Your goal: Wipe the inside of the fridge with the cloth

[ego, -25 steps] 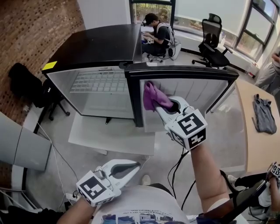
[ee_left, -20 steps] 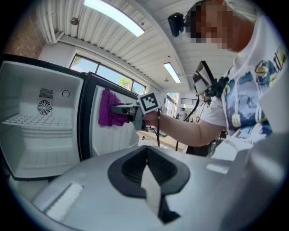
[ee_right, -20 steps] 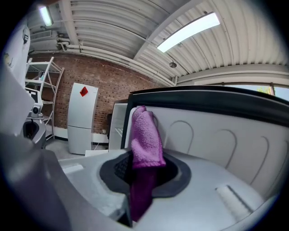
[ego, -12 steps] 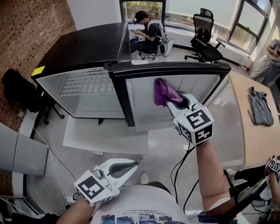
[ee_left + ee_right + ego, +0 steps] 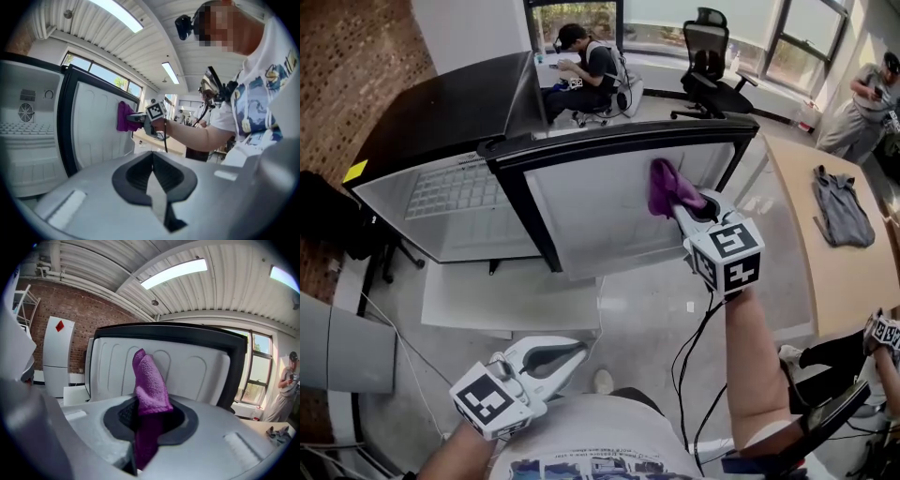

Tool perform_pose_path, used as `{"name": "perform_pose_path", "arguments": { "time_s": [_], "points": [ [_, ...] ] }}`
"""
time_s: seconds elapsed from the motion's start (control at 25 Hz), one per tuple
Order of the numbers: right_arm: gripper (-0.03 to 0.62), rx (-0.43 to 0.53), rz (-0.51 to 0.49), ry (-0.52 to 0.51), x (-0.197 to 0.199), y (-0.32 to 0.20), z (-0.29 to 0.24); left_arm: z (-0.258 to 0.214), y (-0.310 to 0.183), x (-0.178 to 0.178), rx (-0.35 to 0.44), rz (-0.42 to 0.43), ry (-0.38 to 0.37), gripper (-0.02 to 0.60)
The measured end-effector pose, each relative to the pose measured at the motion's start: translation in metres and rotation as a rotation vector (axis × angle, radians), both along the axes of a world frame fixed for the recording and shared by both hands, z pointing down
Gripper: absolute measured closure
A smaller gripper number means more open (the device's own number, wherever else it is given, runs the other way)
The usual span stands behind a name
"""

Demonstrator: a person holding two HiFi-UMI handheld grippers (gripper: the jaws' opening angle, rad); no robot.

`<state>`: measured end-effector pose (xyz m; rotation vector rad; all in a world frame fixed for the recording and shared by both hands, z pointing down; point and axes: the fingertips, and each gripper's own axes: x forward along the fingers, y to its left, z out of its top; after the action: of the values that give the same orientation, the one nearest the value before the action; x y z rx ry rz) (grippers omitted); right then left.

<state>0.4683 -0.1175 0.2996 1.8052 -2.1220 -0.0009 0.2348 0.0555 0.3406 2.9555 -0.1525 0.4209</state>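
The fridge (image 5: 455, 202) stands open, its white interior and wire shelf showing at the left. Its door (image 5: 600, 216) swings out toward me, with the black seal around a white inner panel. My right gripper (image 5: 680, 208) is shut on a purple cloth (image 5: 668, 187) and presses it against the upper right of that panel. In the right gripper view the cloth (image 5: 149, 385) sticks up from the shut right gripper (image 5: 145, 413) in front of the door (image 5: 197, 366). My left gripper (image 5: 577, 352) hangs low by my body, shut and empty; the left gripper view shows the left gripper (image 5: 152, 161) pointing at the cloth (image 5: 123, 117).
A white panel (image 5: 506, 295) lies on the floor below the fridge. Cables (image 5: 694, 328) trail under my right arm. A desk (image 5: 825, 281) with a grey garment (image 5: 842, 206) stands at the right. Behind the fridge are an office chair (image 5: 710, 56) and a seated person (image 5: 581, 61).
My right gripper has carried the cloth to the right across the door's inner panel, from near the hinge side toward its far edge. The left gripper has stayed low and shut.
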Motion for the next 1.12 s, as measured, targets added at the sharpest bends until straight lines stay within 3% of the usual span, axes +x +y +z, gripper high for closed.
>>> {"name": "perform_pose_path", "arguments": {
  "time_s": [0.32,0.76,0.96,1.12],
  "points": [
    [0.528,-0.001,0.183,-0.01,0.056,0.013,0.006,0.001,0.004,0.01,0.001,0.027,-0.018,0.577],
    [0.528,0.003,0.304,-0.02,0.109,0.037,0.005,-0.004,0.012,0.025,-0.025,0.06,-0.017,0.577],
    [0.528,0.005,0.329,-0.026,0.113,0.048,0.007,0.002,0.009,0.024,-0.01,0.066,-0.021,0.577],
    [0.528,0.006,0.286,-0.042,0.091,0.062,0.008,-0.001,0.011,0.026,-0.033,0.064,-0.019,0.577]
  ]
}}
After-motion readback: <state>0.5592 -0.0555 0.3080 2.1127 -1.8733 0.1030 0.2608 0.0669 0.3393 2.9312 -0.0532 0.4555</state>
